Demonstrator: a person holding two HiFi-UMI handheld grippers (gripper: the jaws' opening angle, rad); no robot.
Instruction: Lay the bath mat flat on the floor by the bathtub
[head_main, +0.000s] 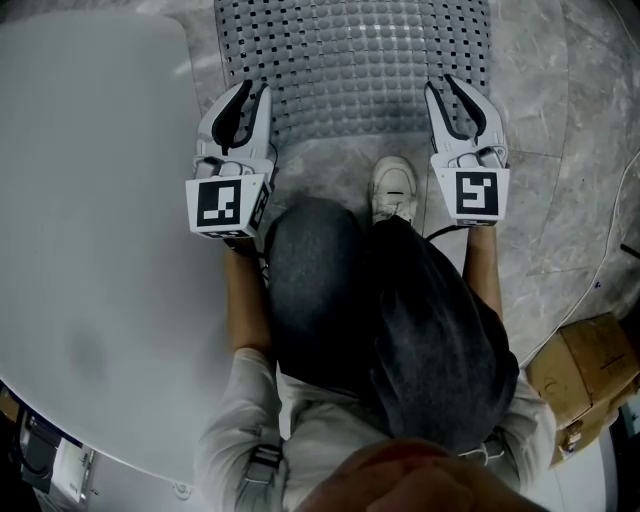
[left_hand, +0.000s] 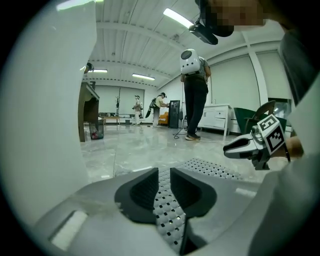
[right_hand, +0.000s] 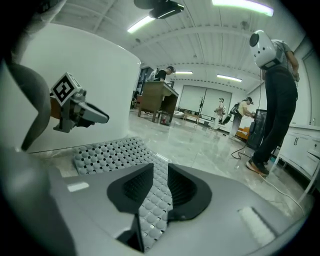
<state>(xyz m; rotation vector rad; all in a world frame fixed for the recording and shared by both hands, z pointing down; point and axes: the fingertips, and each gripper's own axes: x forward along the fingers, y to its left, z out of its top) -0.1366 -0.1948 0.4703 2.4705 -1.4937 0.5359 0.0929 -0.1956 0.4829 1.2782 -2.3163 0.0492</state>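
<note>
Grasping: grey perforated rubber bath mat (head_main: 350, 60), near corners clamped in left gripper (head_main: 253, 93) and right gripper (head_main: 440, 86), left of which stands white bathtub (head_main: 90, 200).

Grey marbled tile floor (head_main: 560, 90), glossy, fills the top and right of the head view. Grey perforated bath mat (head_main: 350, 60) lies on it at top centre; far part is flat, can't tell whether the near edge touches the tile. White bathtub (head_main: 90, 200) stands at left, just beside the mat's left side. White shoe (head_main: 394, 188) at centre, just below the mat. Cardboard box (head_main: 585, 375) at lower right. Thin white cable (head_main: 607, 230) runs down the right edge.
</note>
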